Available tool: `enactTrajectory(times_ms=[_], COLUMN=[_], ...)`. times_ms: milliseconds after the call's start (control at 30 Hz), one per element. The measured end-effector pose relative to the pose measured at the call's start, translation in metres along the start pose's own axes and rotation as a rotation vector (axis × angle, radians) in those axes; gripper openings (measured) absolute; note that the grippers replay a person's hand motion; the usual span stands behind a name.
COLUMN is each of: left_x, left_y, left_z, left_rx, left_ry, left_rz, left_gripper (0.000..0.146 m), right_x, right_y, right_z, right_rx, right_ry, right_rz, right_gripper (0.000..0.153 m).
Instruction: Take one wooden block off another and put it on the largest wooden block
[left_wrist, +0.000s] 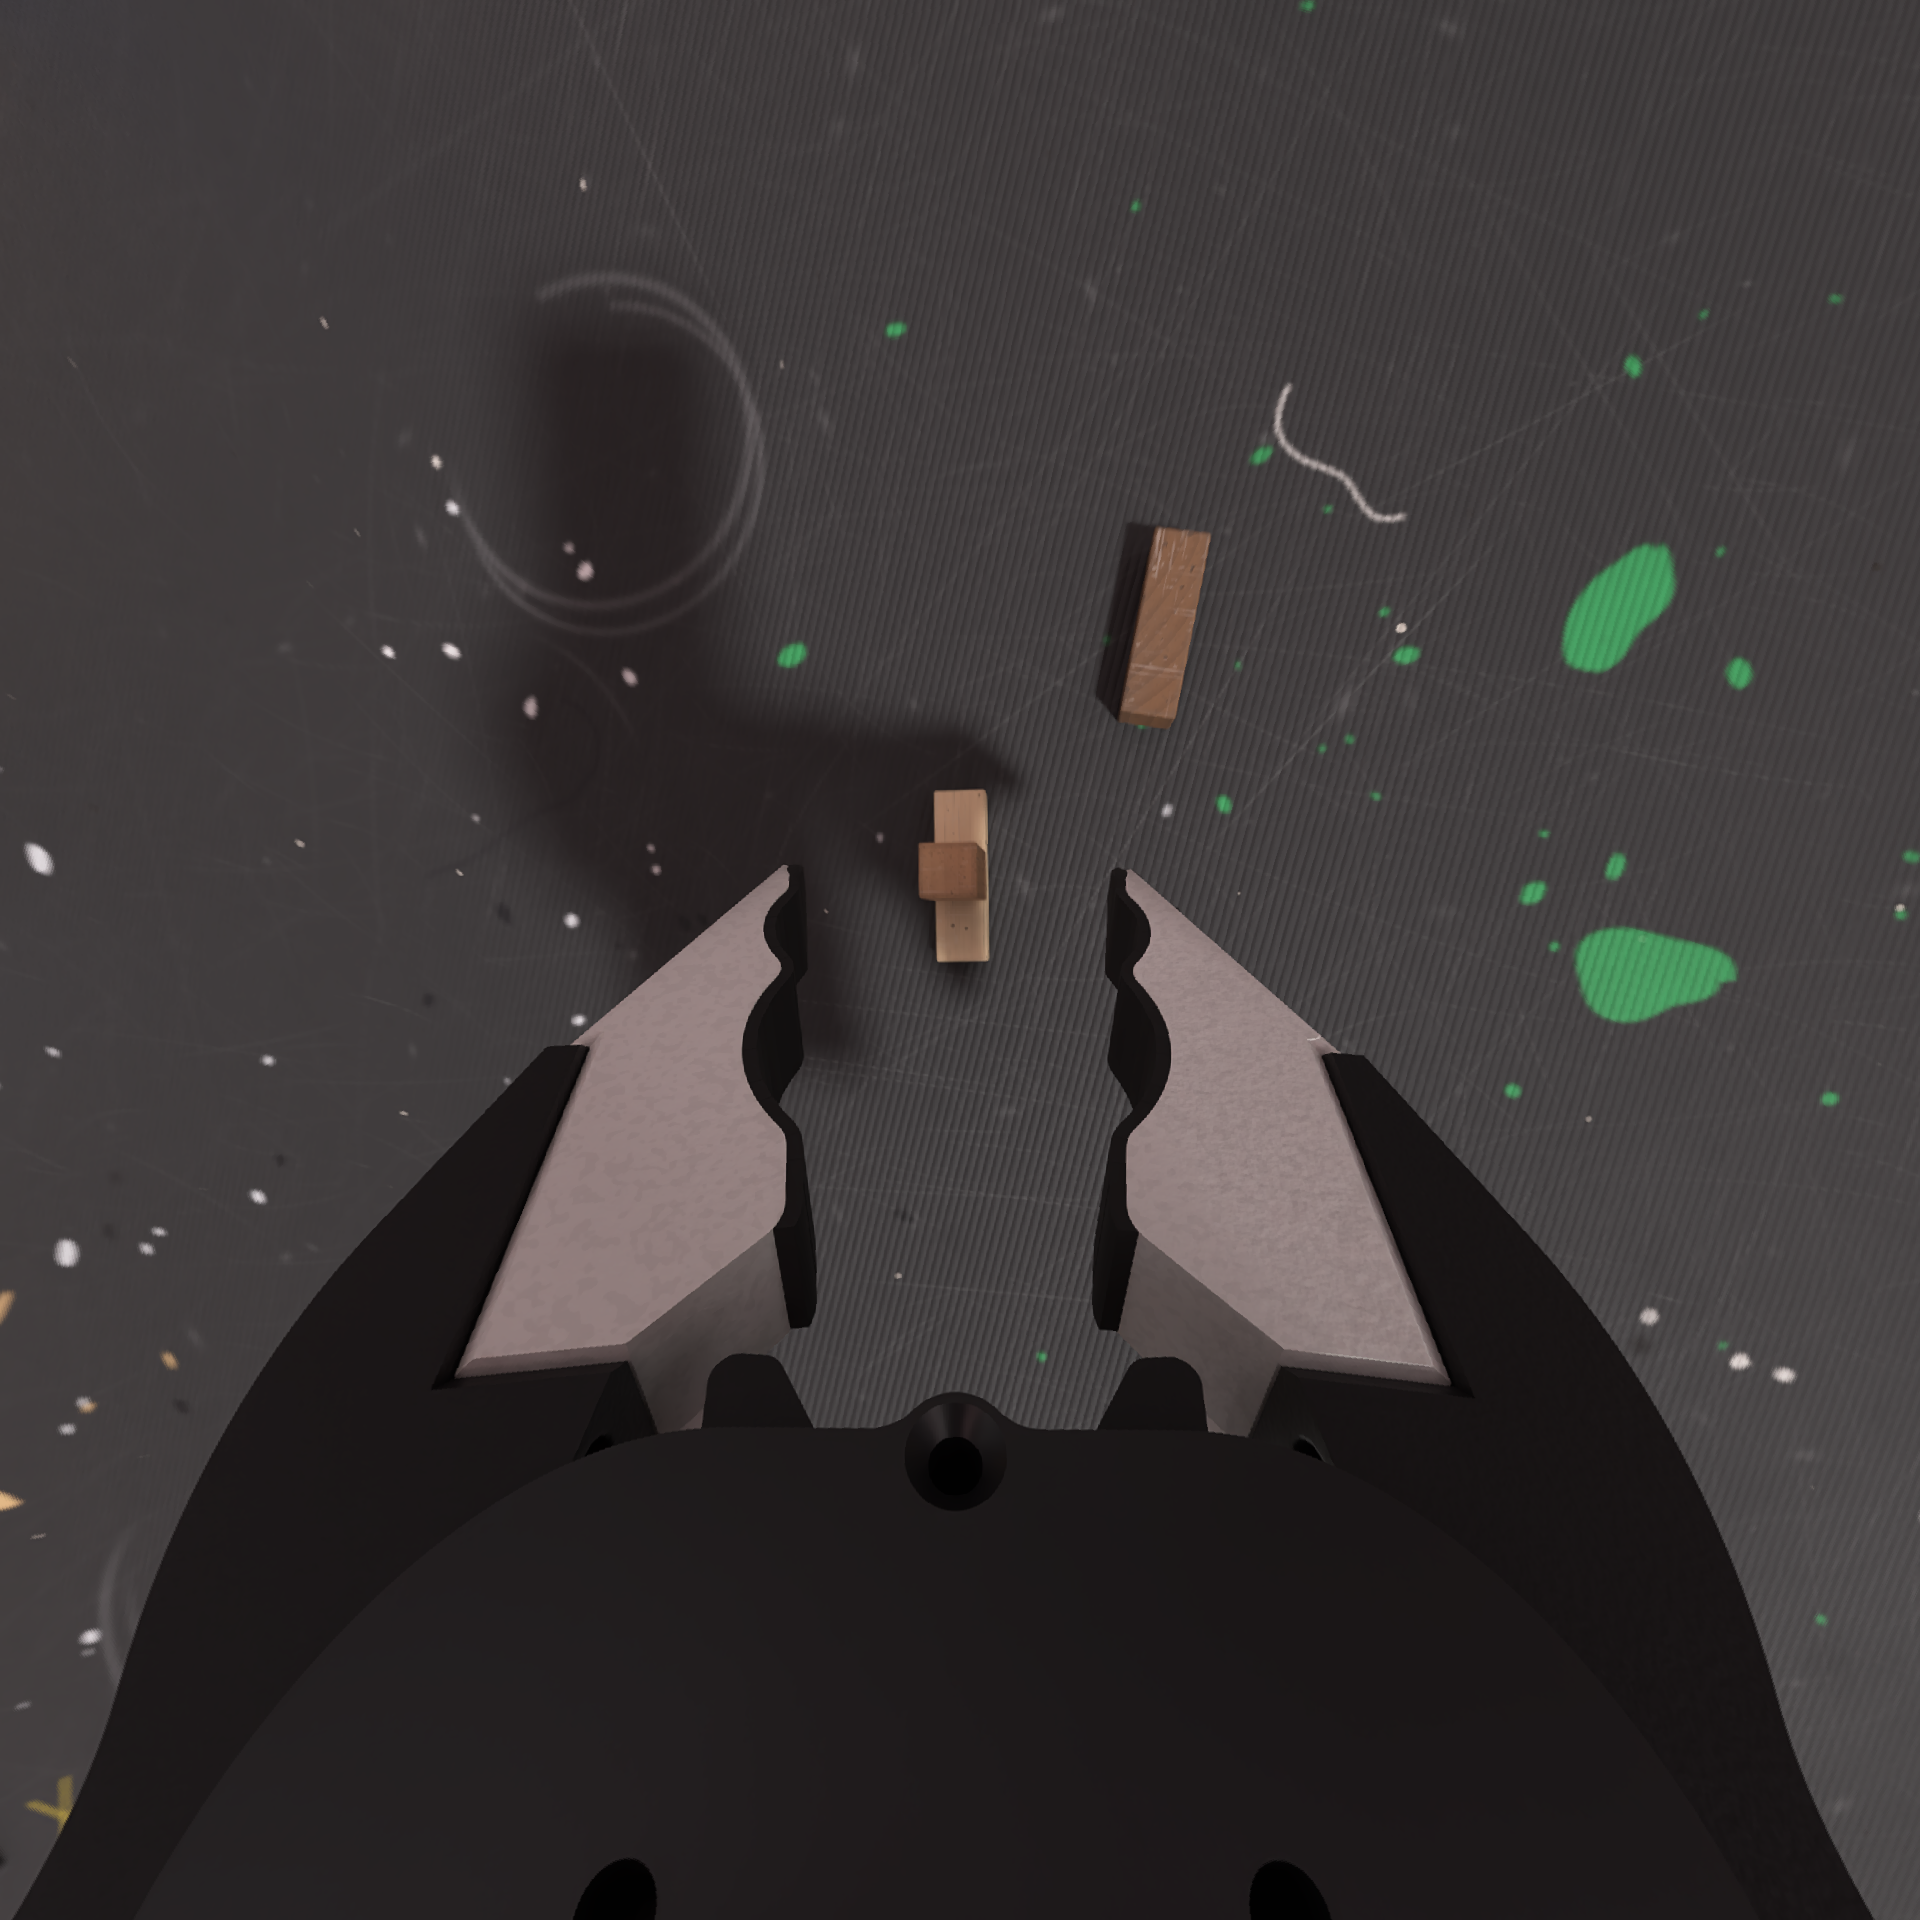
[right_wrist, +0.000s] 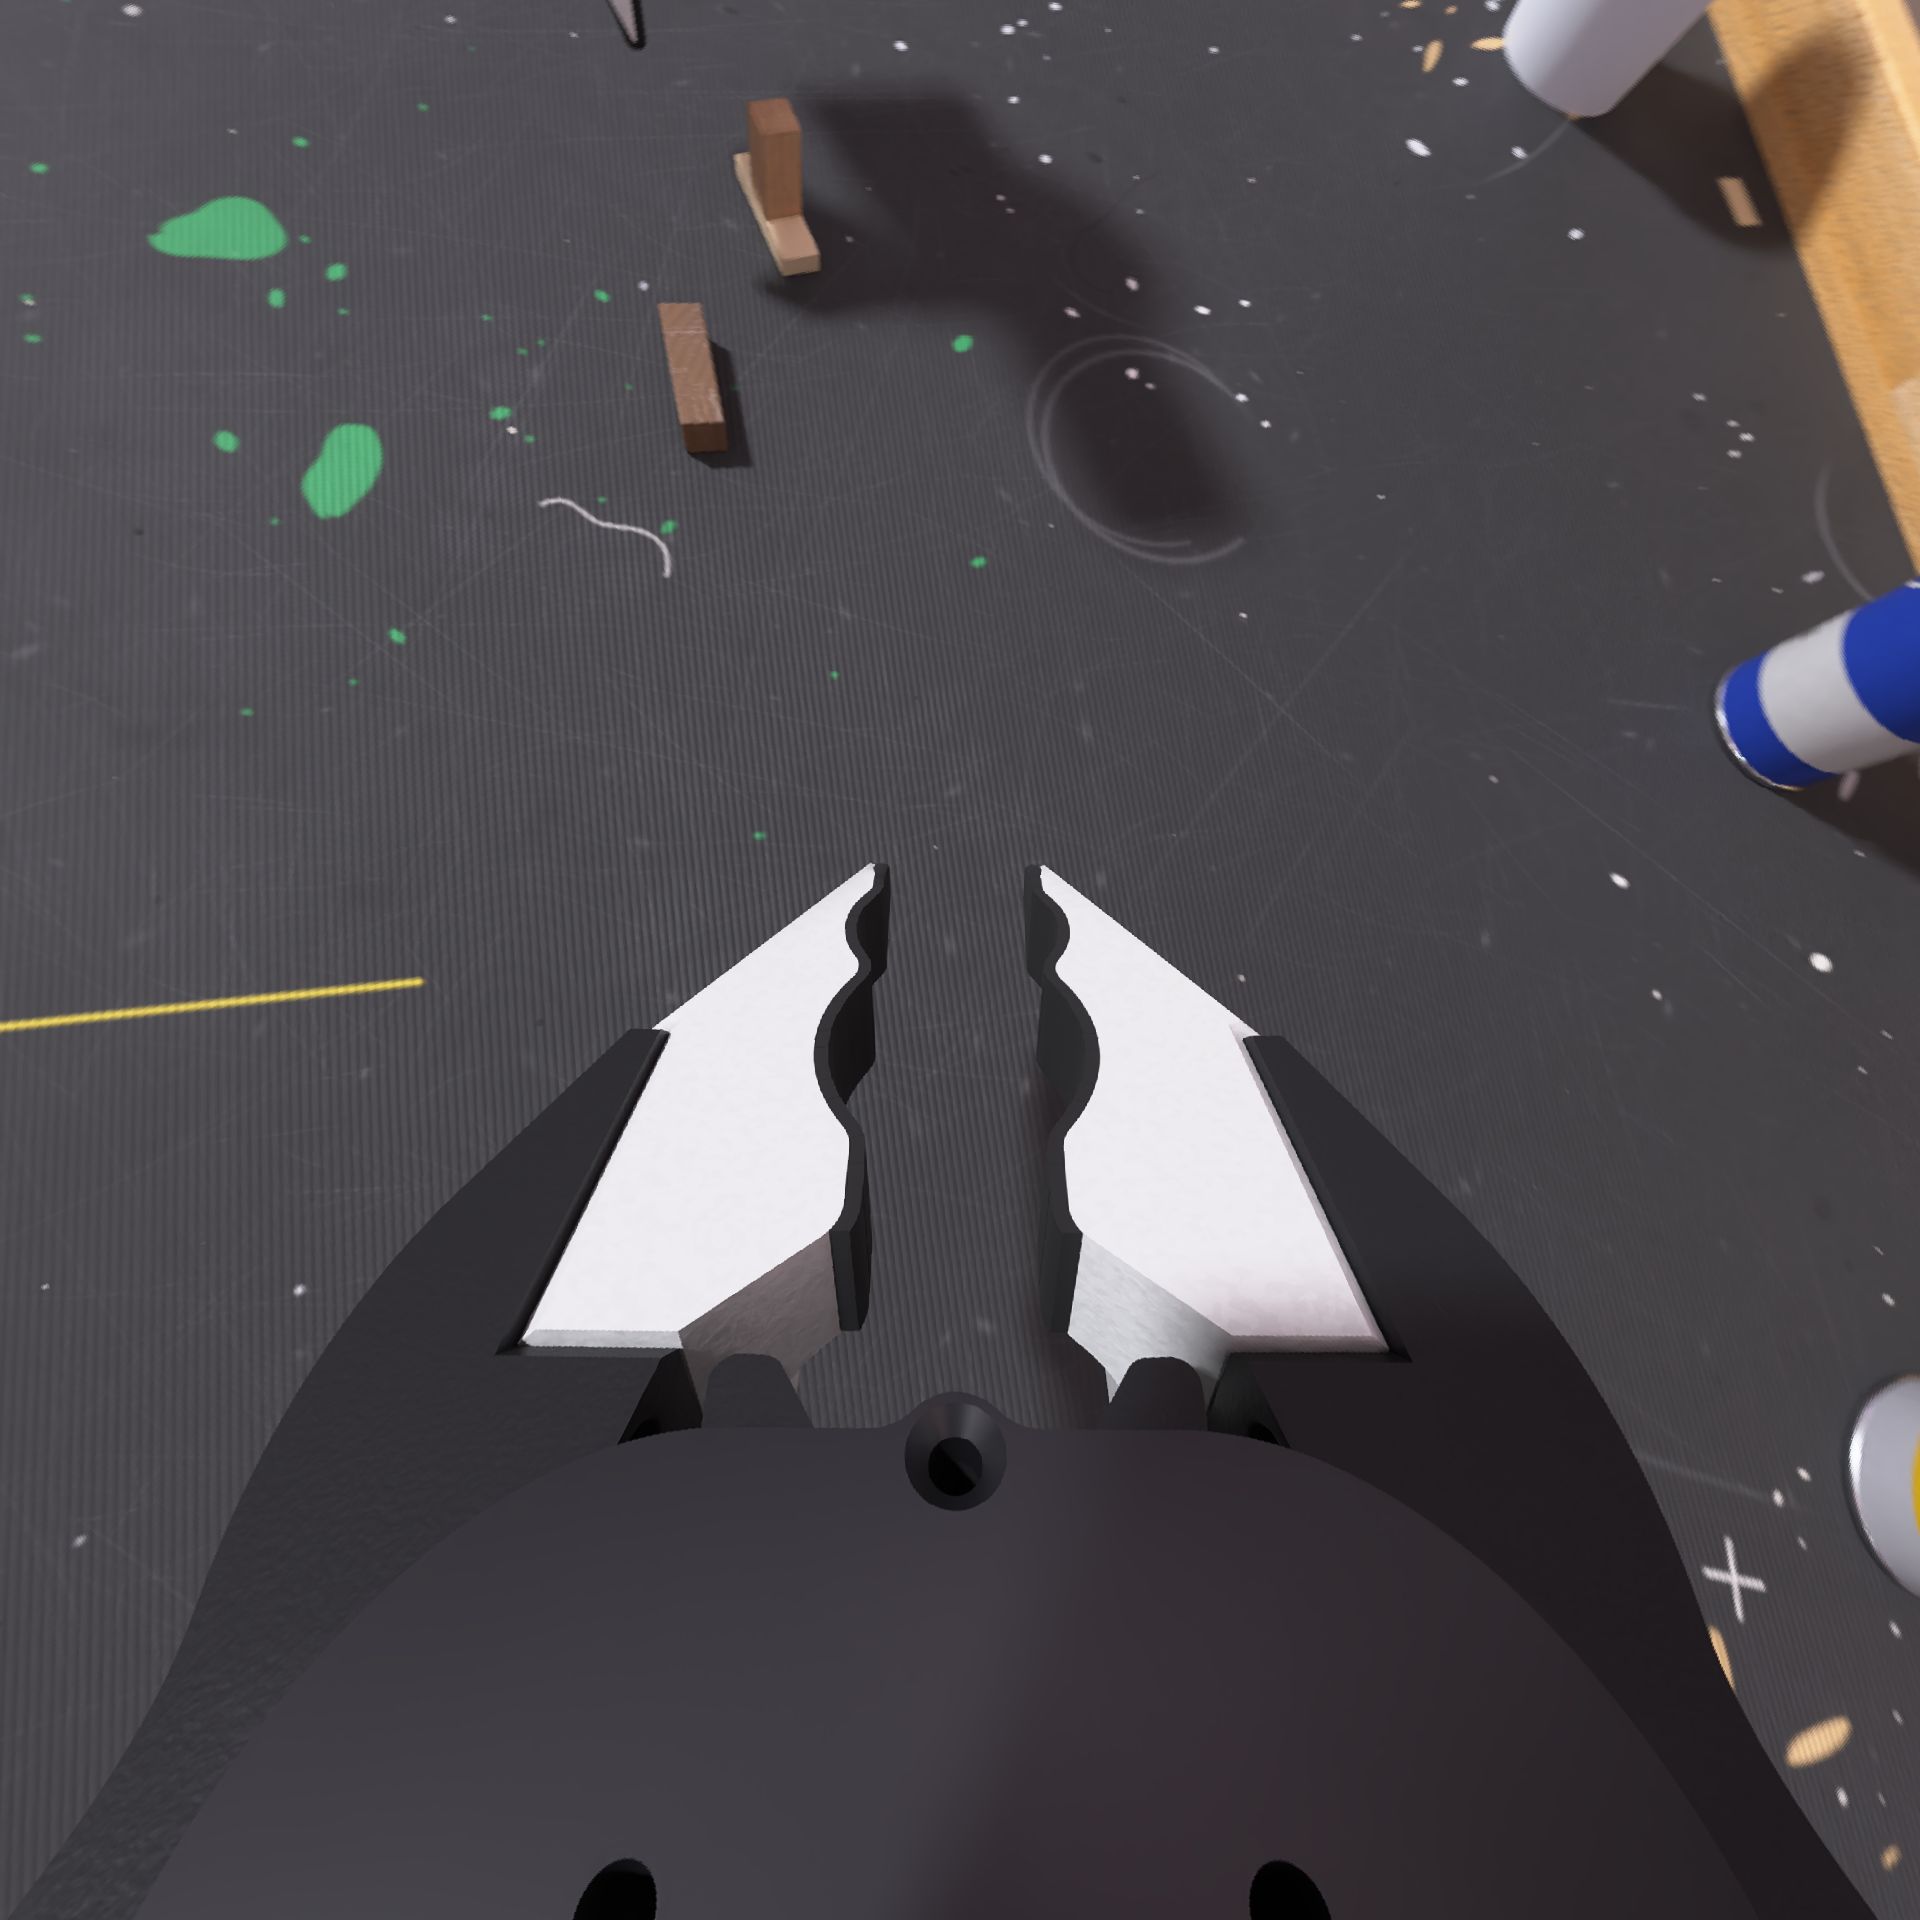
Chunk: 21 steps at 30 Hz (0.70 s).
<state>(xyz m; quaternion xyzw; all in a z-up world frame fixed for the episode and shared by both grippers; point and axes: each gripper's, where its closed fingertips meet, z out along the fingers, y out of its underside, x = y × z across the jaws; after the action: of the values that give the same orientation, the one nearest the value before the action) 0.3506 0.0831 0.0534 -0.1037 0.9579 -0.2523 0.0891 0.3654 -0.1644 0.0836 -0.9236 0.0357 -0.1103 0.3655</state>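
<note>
A small brown block (left_wrist: 949, 871) stands on a pale flat block (left_wrist: 961, 914) on the dark mat. My left gripper (left_wrist: 954, 883) is open, above them, with the stack between its fingertips in view. A longer, darker brown block (left_wrist: 1164, 629) lies apart, up and to the right. In the right wrist view the brown block (right_wrist: 775, 156) stands upright on the pale block (right_wrist: 795, 249) far ahead, and the long dark block (right_wrist: 693, 376) lies nearer. My right gripper (right_wrist: 956, 883) is open and empty, far from all the blocks.
Green paint blots (left_wrist: 1616, 608) and white specks mark the mat. In the right wrist view a wooden beam (right_wrist: 1829, 208) runs along the right edge. A white cylinder (right_wrist: 1579, 52), a blue-and-white striped can (right_wrist: 1818, 707) and a grey can (right_wrist: 1891, 1486) stand beside it.
</note>
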Motion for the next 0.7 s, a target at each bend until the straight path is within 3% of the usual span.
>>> enactTrajectory(times_ms=[100, 367, 700], left_x=[-0.002, -0.003, -0.002], left_y=[0.009, 0.022, 0.022], left_z=[0.01, 0.026, 0.033], left_rx=[-0.002, -0.043, -0.01], left_ry=[-0.005, 0.027, 0.066], left_rz=[-0.031, -0.054, -0.082], left_gripper=[0.058, 0.051, 0.029], right_x=[0.011, 0.088, 0.1], right_y=[0.002, -0.003, 0.005], right_z=[-0.011, -0.079, -0.084], right_rx=[0.02, 0.265, 0.276], right_ry=[0.082, 0.49, 0.56], right_rz=[0.018, 0.224, 0.245], right_gripper=[0.026, 0.021, 0.02])
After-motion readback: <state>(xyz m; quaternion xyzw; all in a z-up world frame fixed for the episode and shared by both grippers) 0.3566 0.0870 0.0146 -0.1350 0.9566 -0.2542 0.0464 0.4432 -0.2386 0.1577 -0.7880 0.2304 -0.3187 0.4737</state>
